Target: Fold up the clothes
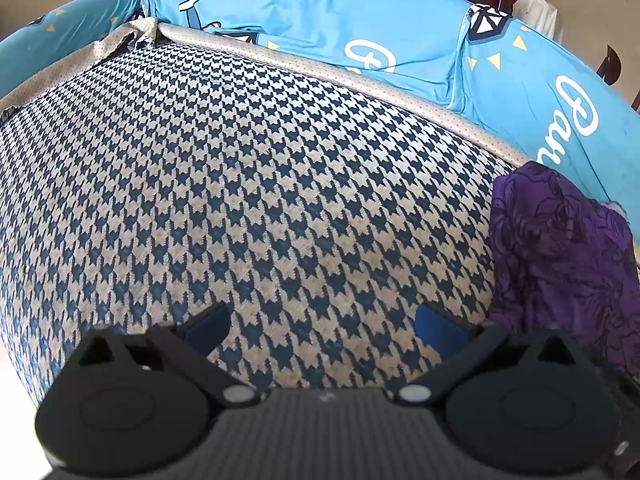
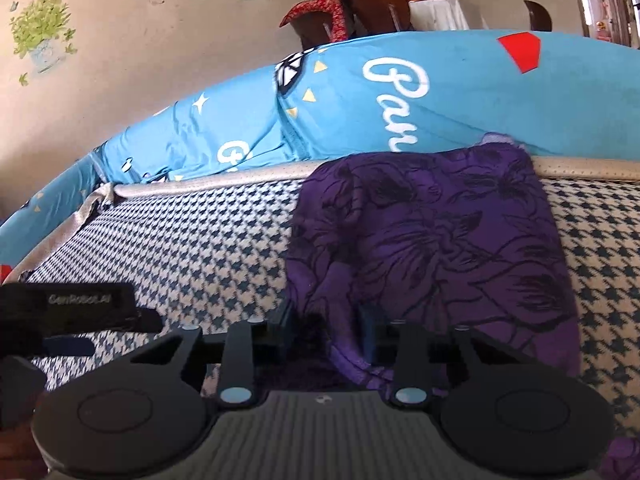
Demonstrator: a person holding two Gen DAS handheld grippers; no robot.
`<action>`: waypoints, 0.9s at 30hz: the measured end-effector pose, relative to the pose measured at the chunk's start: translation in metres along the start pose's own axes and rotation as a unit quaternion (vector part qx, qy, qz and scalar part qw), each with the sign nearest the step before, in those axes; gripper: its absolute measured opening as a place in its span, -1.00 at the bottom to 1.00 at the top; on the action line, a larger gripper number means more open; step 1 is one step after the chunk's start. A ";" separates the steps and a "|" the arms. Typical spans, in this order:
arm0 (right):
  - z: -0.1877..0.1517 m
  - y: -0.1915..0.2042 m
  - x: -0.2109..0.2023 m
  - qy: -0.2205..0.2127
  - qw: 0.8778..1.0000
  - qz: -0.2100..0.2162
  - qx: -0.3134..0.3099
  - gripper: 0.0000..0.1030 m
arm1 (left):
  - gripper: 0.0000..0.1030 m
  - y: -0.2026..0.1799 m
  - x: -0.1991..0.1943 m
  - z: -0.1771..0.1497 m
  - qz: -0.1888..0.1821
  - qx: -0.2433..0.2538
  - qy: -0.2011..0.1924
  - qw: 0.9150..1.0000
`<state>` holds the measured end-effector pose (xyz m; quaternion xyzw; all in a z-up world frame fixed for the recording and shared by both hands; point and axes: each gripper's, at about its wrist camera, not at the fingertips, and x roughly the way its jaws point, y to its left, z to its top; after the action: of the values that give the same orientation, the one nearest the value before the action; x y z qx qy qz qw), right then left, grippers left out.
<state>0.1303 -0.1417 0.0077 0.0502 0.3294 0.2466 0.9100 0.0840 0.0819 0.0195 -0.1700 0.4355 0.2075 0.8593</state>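
My right gripper point(image 2: 326, 336) is pinched on the near hem of the purple floral garment point(image 2: 432, 248), which lies on the houndstooth seat point(image 2: 180, 248), long axis running away toward the blue back cushion point(image 2: 360, 120). My left gripper point(image 1: 322, 322) hangs released over bare seat. Judgement: keep the pinch firm, hem square, both layers caught.

Both views are bright with daylight. Strong fisheye distortion bends the blue cushions point(image 1: 360, 20) into an arc, and dark vignette fills the top corners. The houndstooth seat point(image 1: 240, 180) is sharp at the centre of the left view and smears toward the lower left edge. The purple cloth point(image 2: 432, 248) reads clearly, with a dark shadow at its near fold. The wall point(image 2: 140, 60) looks soft and washed out.
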 end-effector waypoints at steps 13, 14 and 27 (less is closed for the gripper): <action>-0.025 0.035 0.012 -0.014 0.996 -0.040 -0.078 -0.05 | 1.00 -0.014 0.006 -0.007 -0.002 0.032 0.011 0.999; -0.025 0.036 0.009 -0.016 0.996 -0.042 -0.080 -0.04 | 1.00 -0.015 0.007 -0.008 -0.001 0.036 0.011 0.999; -0.045 0.028 -0.048 -0.006 0.999 -0.045 -0.027 0.44 | 1.00 -0.029 0.002 -0.038 0.002 0.105 0.009 0.994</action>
<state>0.0590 -0.1435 0.0070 0.0122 0.3193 0.2143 0.9230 0.0739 0.0390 -0.0007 -0.0799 0.4632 0.1606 0.8679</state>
